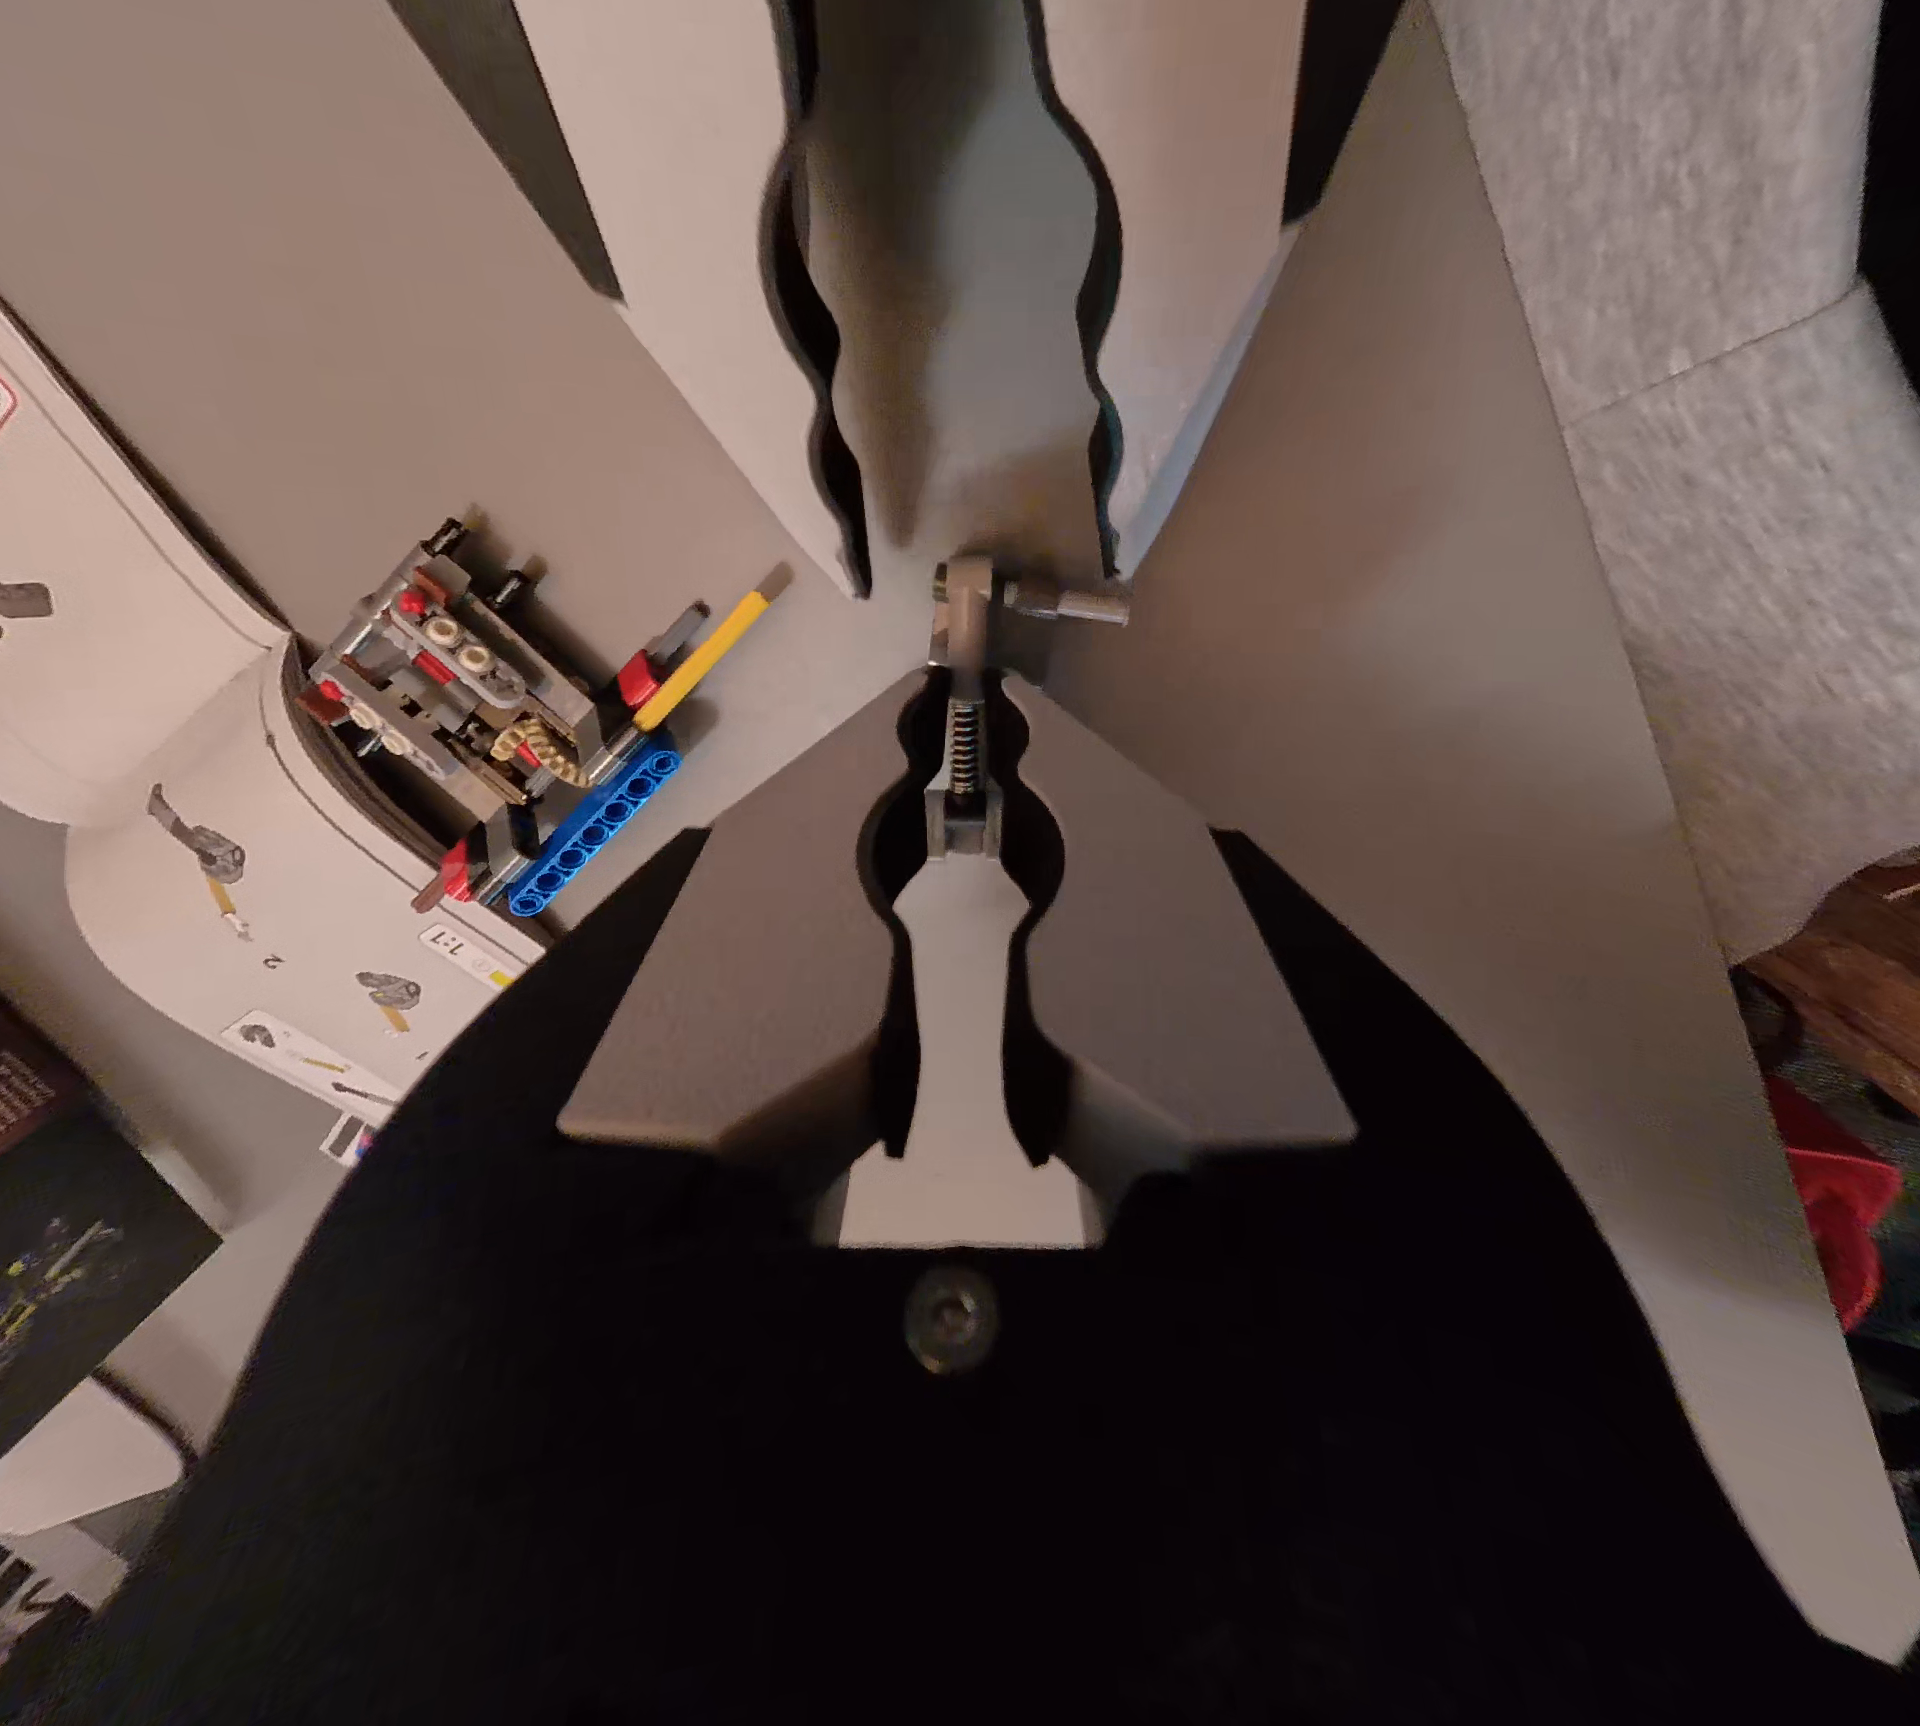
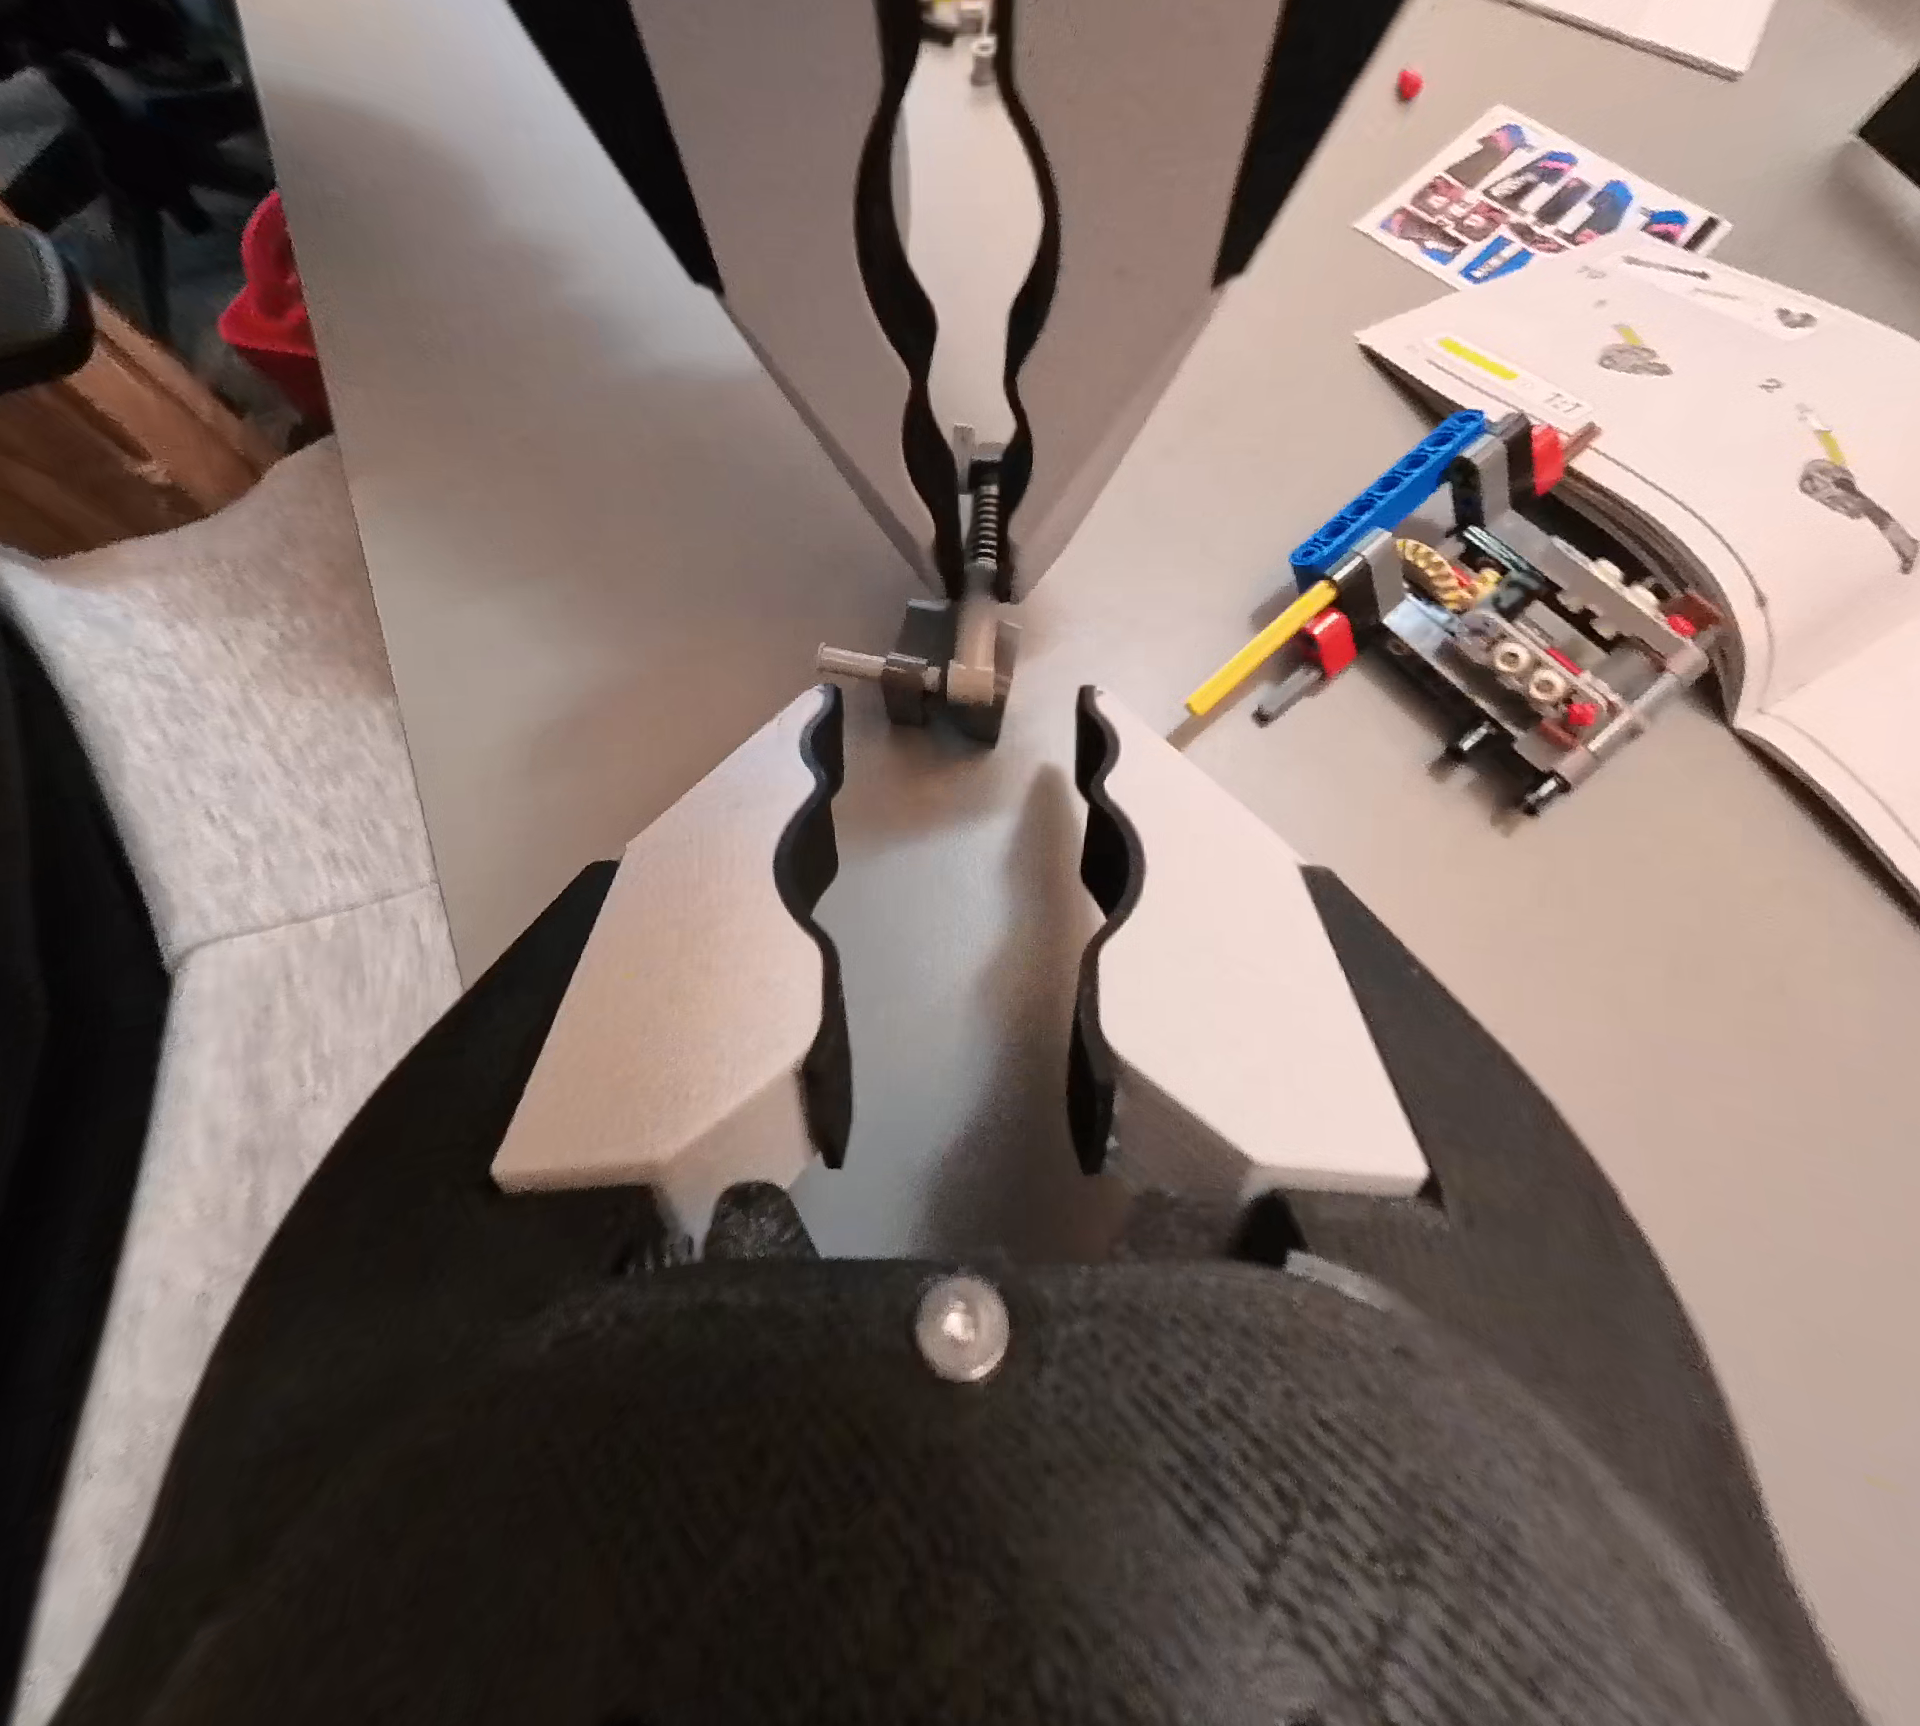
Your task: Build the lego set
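Left gripper (image 1: 961,689) clamping shock absorber (image 1: 966,741), right gripper (image 2: 956,720) agape

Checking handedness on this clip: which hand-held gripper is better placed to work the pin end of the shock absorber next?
Right. The right hand-held gripper is open just short of the pin end, while the left hand-held gripper is shut on the shock absorber.

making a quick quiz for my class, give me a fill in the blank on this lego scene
1. The left gripper is shut on the grey ____ shock absorber piece.
2. The right gripper is ____, holding nothing.
3. The long beam on the half-built lego model is ____.
4. The model rests partly on an open ____ booklet.

Missing: spring; open; blue; instruction
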Motion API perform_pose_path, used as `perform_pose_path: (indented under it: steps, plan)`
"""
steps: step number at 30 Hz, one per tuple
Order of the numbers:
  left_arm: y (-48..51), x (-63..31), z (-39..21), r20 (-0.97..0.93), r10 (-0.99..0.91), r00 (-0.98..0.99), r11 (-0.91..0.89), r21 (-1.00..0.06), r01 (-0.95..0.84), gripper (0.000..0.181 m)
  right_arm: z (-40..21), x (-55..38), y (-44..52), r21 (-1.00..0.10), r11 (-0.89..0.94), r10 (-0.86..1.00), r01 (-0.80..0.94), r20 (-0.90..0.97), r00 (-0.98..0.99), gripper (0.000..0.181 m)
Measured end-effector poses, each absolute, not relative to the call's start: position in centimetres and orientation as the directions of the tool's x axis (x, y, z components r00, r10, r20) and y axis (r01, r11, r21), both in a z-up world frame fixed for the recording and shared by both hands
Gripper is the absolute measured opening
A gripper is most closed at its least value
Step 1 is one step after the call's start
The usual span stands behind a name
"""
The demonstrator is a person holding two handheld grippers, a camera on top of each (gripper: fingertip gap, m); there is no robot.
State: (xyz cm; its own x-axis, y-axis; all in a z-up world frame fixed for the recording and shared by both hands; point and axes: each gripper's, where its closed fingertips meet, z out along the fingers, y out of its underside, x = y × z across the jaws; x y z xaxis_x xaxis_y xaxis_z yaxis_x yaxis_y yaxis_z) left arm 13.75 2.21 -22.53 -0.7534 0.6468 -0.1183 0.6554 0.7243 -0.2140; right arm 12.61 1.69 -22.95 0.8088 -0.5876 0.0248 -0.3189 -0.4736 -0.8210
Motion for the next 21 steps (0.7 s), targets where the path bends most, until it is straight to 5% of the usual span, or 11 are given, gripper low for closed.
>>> perform_pose_path:
  steps: [7, 12, 16, 21]
  plan:
    - [2.2, 14.0, -22.3, -0.259, 0.634, -0.728, 0.696, -0.220, 0.684, 0.004, -21.6, 11.1, 2.4, -0.867, -0.327, -0.741, -0.376, -0.012, 0.671, 0.044]
    - [3.0, 14.1, -23.0, -0.385, 0.609, -0.693, 0.675, -0.209, 0.708, 0.004, -21.4, 10.1, 3.7, -0.861, -0.455, -0.759, -0.228, 0.241, 0.605, 0.033]
    - [3.1, 14.3, -23.1, -0.422, 0.568, -0.707, 0.677, -0.249, 0.692, 0.004, -21.7, 10.7, 4.1, -0.692, -0.720, -0.618, -0.058, 0.601, 0.508, 0.025]
    - [2.9, 14.4, -23.0, -0.423, 0.556, -0.715, 0.679, -0.264, 0.685, 0.004, -22.5, 10.9, 4.4, -0.550, -0.835, -0.487, -0.009, 0.731, 0.477, 0.021]
